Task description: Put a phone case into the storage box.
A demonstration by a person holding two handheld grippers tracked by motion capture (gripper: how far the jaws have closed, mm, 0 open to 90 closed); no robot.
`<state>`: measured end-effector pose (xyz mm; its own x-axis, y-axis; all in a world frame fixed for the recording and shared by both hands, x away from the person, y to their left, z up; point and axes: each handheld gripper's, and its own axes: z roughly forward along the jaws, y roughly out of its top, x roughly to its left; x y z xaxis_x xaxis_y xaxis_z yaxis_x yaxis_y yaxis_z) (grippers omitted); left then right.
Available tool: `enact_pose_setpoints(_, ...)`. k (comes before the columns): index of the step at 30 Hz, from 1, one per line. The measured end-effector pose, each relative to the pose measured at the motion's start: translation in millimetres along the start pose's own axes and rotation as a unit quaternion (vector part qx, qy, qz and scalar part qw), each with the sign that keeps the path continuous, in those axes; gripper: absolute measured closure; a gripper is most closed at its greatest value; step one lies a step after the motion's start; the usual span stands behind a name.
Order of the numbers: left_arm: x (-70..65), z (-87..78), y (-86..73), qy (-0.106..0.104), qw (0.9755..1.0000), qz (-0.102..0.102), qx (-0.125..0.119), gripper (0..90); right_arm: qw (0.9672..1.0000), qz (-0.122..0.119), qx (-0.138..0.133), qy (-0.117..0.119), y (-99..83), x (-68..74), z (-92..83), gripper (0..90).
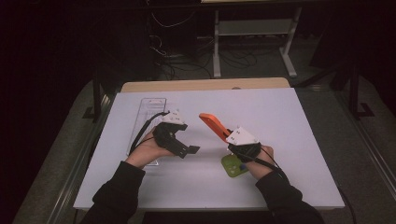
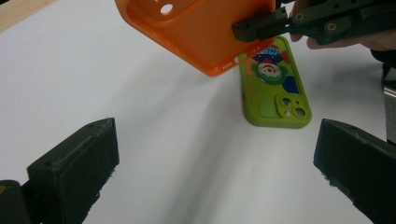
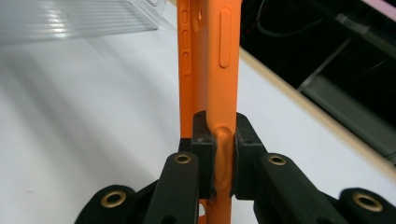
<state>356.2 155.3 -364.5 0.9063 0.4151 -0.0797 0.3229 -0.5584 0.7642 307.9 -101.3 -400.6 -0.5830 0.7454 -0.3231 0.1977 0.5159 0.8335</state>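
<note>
An orange phone case [image 1: 212, 125] is held up off the white table, tilted, with my right gripper [image 1: 226, 136] shut on its lower end. In the right gripper view the two jaws pinch the orange case [image 3: 208, 60] edge-on, and the right gripper [image 3: 223, 154] pads press on both its sides. A green phone case [image 1: 233, 164] with a cartoon print lies flat on the table under my right hand. My left gripper [image 1: 189, 149] hovers to the left, pointing toward both cases. The left gripper [image 2: 210, 163] stands wide open with nothing between its jaws, facing the green case [image 2: 273, 88] and the orange case [image 2: 201, 32].
A clear plastic tray [image 1: 147, 112] lies lengthwise at the table's left, behind my left hand, and appears again as the clear tray [image 3: 79, 18] in the right gripper view. The white table top [image 1: 280, 121] ends in a wooden edge at the back, with dark floor, cables and a stand beyond.
</note>
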Motion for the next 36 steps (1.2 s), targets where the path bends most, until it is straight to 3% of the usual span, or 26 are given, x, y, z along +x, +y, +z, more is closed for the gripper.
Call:
enact_pose_setpoints(1,0.3,-0.1,0.1,0.0,1.0,0.001,0.0,0.0,0.9998,0.02,0.003,0.008,0.2,-1.1,-0.1,80.8)
enact_pose_setpoints(9,0.0,0.4,0.4,0.004,1.0,-0.003,-0.001,0.0,0.9946,0.094,-0.003,0.044,-1.7,-17.0,0.0,80.8)
enact_pose_setpoints(12,-0.1,0.9,0.4,0.007,1.0,-0.005,-0.001,0.0,0.9895,0.132,0.004,0.058,-3.2,-20.2,-0.6,80.9)
enact_pose_setpoints(18,0.1,2.5,0.2,0.013,0.9999,-0.01,-0.004,0.0,0.9807,0.182,0.0,0.073,-6.3,-26.1,0.1,80.9)
enact_pose_setpoints(19,0.1,2.6,0.2,0.013,0.9999,-0.011,-0.005,0.0,0.978,0.194,0.0,0.076,-6.2,-25.9,-0.5,80.8)
enact_pose_setpoints(25,-1.7,1.2,3.6,0.012,0.9991,-0.028,-0.029,0.0,0.9767,0.201,-0.008,0.076,-5.2,-22.5,-1.7,80.8)
enact_pose_setpoints(27,-1.7,0.4,5.5,0.015,0.9988,-0.025,-0.039,0.0,0.9765,0.201,-0.01,0.078,-4.5,-20.1,-1.6,80.8)
enact_pose_setpoints(36,-7.2,3.3,8.5,0.03,0.9964,-0.05,-0.062,0.0,0.9801,0.182,-0.017,0.077,0.3,-5.6,-0.3,80.7)
